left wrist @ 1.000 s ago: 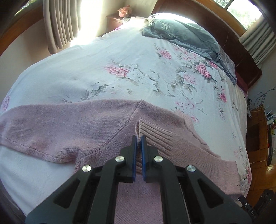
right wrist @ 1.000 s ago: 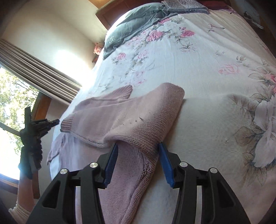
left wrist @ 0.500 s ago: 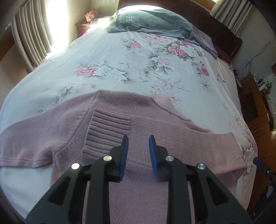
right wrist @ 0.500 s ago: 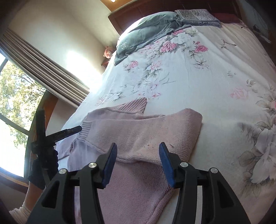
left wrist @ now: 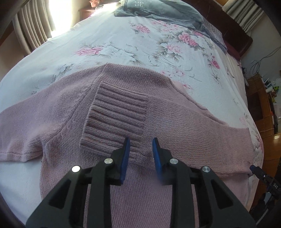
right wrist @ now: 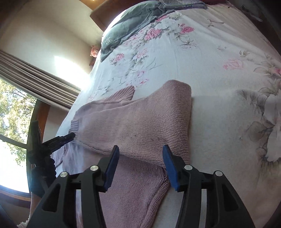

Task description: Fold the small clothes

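Observation:
A pink knitted sweater (left wrist: 175, 122) lies flat across the near part of the floral bedspread (left wrist: 123, 49). One sleeve is folded over its body, and the ribbed cuff (left wrist: 116, 114) rests on the chest. My left gripper (left wrist: 140, 145) hovers open just behind the cuff, holding nothing. In the right wrist view the same sweater (right wrist: 140, 122) shows its folded sleeve lying crosswise. My right gripper (right wrist: 140, 154) is open above the sleeve's near edge, empty. The left gripper (right wrist: 59, 140) also appears at the left of that view, near the cuff.
A grey garment (left wrist: 158, 12) lies at the head of the bed by a dark wooden headboard (left wrist: 233, 35). Curtains (left wrist: 29, 35) and a bright window are on the left. Wooden furniture (left wrist: 263, 108) stands to the right. The bed's near edge is just below the sweater.
My left gripper let go of the cuff, opened and drew back; the cuff now lies flat on the sweater. My right gripper stayed open and lifted back from the sleeve.

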